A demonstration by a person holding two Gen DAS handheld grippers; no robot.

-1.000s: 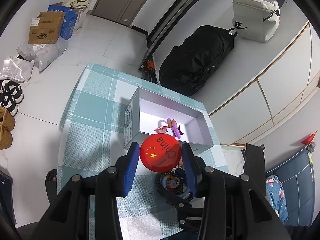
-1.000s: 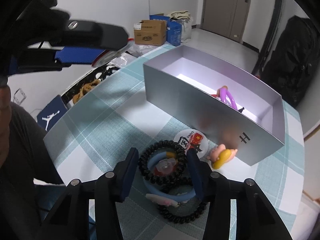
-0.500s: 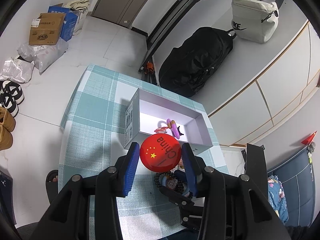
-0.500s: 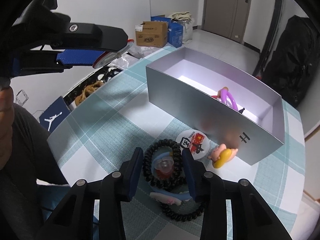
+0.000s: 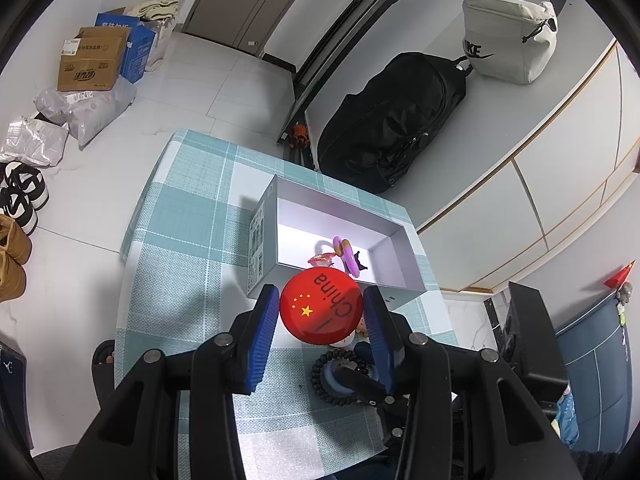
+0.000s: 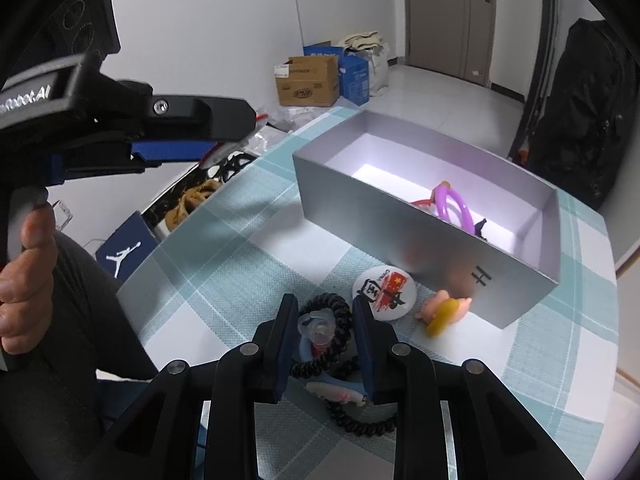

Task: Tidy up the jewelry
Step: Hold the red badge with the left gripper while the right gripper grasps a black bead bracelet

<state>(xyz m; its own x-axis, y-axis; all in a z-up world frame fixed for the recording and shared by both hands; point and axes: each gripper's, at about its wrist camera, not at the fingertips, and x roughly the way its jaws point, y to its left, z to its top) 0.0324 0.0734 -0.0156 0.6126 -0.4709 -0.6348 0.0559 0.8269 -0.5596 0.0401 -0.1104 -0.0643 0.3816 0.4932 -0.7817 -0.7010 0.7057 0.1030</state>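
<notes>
My left gripper (image 5: pixel 320 312) is shut on a red round China badge (image 5: pixel 320 306) and holds it above the table, just short of the grey open box (image 5: pixel 262 240). The box holds a purple ring (image 6: pixel 454 208) and a red piece (image 5: pixel 320 259). My right gripper (image 6: pixel 325 316) is closed around a black coiled hair tie (image 6: pixel 338 314) with a clear clip (image 6: pixel 314 326) in the pile on the table. A white China badge (image 6: pixel 384 288) and a pink and yellow pig charm (image 6: pixel 442 312) lie beside the box's near wall.
The table has a teal checked cloth (image 6: pixel 224 248). A black backpack (image 5: pixel 392 120) leans on the wall behind it. Cardboard boxes (image 5: pixel 92 62), bags and shoes (image 5: pixel 20 196) lie on the floor to the left. The left gripper (image 6: pixel 192 136) hangs over the table's left edge.
My right gripper has narrowed around the black hair tie and clear clip. My left gripper holds the red badge in about the same place above the table.
</notes>
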